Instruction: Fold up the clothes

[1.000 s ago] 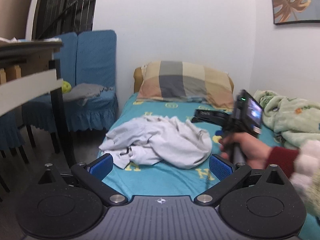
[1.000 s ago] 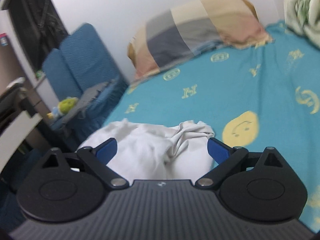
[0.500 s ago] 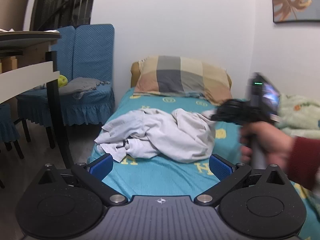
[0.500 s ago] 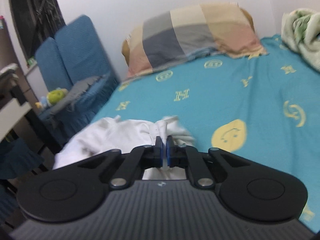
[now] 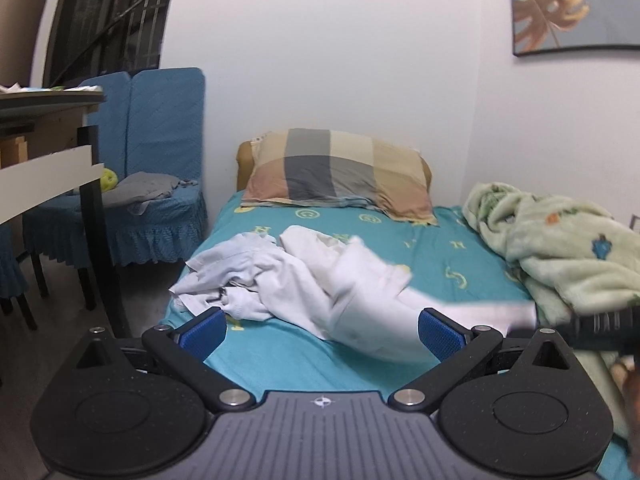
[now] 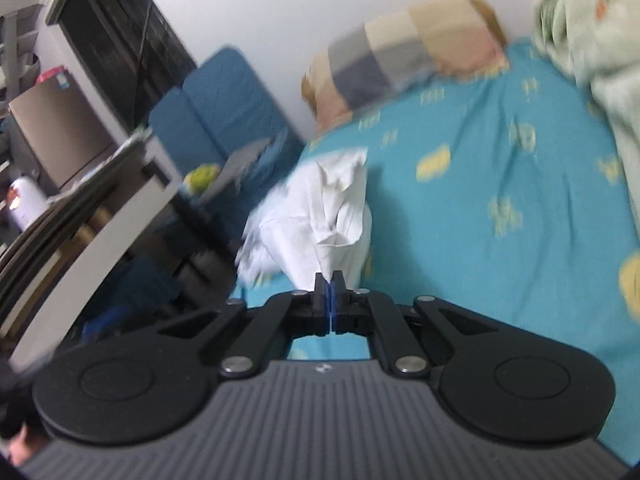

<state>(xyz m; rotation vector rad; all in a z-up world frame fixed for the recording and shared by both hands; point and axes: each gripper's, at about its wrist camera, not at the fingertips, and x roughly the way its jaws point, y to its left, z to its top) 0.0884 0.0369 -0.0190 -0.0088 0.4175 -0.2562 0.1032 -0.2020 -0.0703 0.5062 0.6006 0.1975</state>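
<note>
White cotton fills the middle of our view: a crumpled white garment (image 5: 320, 280) lies on the bed with the turquoise patterned sheet (image 5: 452, 256), bunched toward the bed's left edge, with one part drawn out in a blurred band to the right. Our left gripper (image 5: 322, 330) hangs above the near end of the bed, its blue-padded fingers (image 5: 202, 330) spread wide, nothing between them. Our right gripper (image 6: 330, 294) is clenched on a corner of the white garment, the cloth rising out of the closed pads in a taut fold and fanning away toward the left side of the bed. In the left wrist view the right gripper's dark body shows only at the right edge, blurred, beside part of a hand (image 5: 630, 384).

At the far end of the bed a checked pillow in grey, beige and pink (image 5: 340, 174) leans at the head. A pale green fleece blanket (image 5: 560, 248) is heaped along the right side, apart from the garment. Left of the bed stands a blue covered chair (image 5: 156, 196) with a grey cloth (image 5: 144, 190) on its seat, and nearer us a wooden desk with a black leg (image 5: 60, 176).
</note>
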